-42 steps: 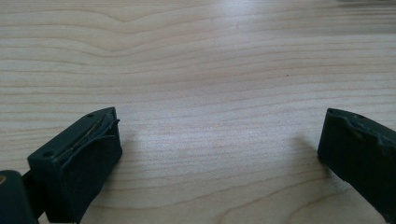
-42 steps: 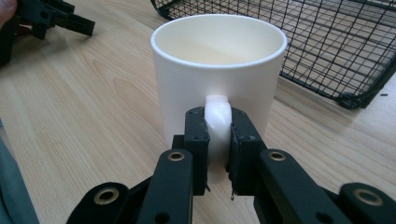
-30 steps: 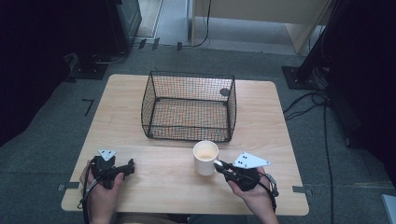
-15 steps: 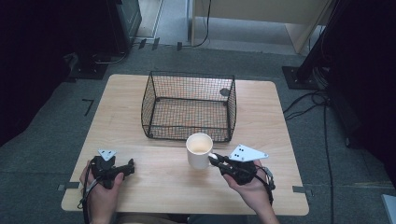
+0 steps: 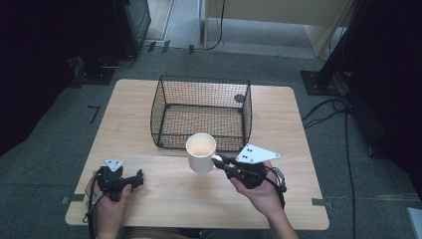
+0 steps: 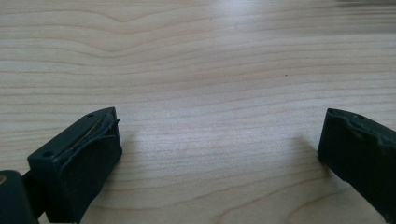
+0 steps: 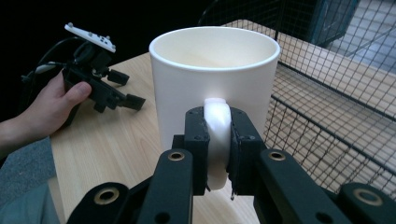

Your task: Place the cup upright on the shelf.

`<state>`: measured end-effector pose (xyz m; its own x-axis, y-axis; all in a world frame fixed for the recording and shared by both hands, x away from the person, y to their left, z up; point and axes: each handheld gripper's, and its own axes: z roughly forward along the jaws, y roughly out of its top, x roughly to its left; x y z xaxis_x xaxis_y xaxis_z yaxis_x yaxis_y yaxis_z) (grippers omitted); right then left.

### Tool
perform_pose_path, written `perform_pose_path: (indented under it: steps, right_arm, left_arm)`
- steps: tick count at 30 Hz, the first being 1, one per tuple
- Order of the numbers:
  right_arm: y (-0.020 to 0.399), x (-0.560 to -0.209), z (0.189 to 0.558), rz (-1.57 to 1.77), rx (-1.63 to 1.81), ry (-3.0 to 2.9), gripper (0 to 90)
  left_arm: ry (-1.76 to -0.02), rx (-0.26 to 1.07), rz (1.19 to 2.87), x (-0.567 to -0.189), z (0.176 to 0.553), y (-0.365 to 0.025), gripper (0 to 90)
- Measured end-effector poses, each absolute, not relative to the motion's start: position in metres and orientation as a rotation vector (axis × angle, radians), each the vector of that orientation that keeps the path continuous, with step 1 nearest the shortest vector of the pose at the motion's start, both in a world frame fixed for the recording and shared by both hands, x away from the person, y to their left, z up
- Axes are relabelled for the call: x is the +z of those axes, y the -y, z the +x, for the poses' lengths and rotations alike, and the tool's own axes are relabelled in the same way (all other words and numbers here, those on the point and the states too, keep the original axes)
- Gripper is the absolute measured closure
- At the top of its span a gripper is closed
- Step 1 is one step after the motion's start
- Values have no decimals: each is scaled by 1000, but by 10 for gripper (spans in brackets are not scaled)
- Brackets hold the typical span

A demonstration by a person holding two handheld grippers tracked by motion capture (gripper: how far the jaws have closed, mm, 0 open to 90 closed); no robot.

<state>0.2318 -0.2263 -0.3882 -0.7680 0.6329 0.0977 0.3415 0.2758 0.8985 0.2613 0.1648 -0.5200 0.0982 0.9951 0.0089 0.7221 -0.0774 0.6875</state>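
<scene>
A: Right gripper view first: the right gripper (image 7: pixel 218 149) has its two black jaws closed tight on the white curved handle (image 7: pixel 217 135) of the cream-white round ceramic mug (image 7: pixel 215 79). The handle is pressed between the pads, and the mug stands upright with its open mouth up.

B: And in the high view, where is this mug?

A: The mug (image 5: pixel 201 152) is near the front middle of the light wooden table with rounded corners (image 5: pixel 164 199), just in front of the black wire mesh basket of rectangular shape (image 5: pixel 201 112). Its top edge overlaps the front wall of the basket in that view. I cannot tell for sure if the bottom touches the table. The right gripper (image 5: pixel 224 162) comes to it from the right side, held by the right hand (image 5: pixel 261 191).

B: What about the other tool?

A: The left gripper (image 5: pixel 137 177) lies low at the front left part of the table, in the left hand (image 5: pixel 107 206), well apart from the mug. In the left gripper view its jaws stand wide open, and between them is bare wood of the table (image 6: pixel 210 93); it holds nothing.

B: And further back?

A: The basket sits at the far half of the table, open at the top. Behind the table is the grey carpet floor (image 5: pixel 298 55) with black cables (image 5: pixel 333 107) at the right
</scene>
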Motion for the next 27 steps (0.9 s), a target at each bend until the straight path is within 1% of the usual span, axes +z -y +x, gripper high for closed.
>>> perform_pose_path:
  steps: [14,27]
  right_arm:
    - [212,-369,250,872,1533,-2239,809]
    - [213,-361,278,917,1532,-2182,809]
  left_arm:
    - [-1676,678,1858,-520,261,-165,0]
    - [-1676,677,1859,-520,261,-165,0]
